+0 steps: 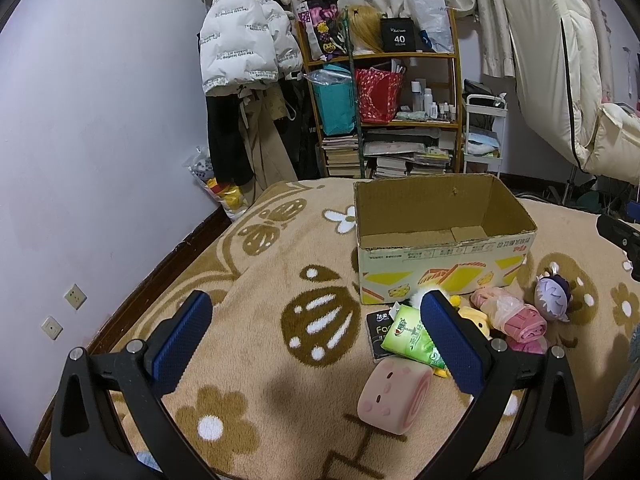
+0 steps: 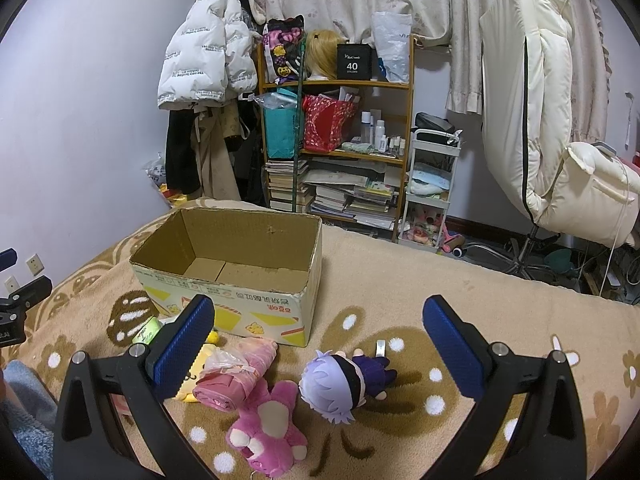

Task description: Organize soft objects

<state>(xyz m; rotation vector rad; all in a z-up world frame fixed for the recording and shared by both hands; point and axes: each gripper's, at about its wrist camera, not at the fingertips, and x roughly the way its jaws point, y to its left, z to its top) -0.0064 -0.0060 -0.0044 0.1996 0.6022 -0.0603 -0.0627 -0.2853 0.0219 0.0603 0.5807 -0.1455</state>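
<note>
Now your left gripper (image 1: 316, 340) and right gripper (image 2: 318, 350) hover, fingers apart, nothing held; toys heaped beside empty cardboard box (image 2: 224, 280), likely ready for loading.

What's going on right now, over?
Left gripper open, holding nothing. Right gripper open, holding nothing. Box empty; doll, pink plush and other soft toys lie on the blanket in front. Nothing blocking the box.
</note>
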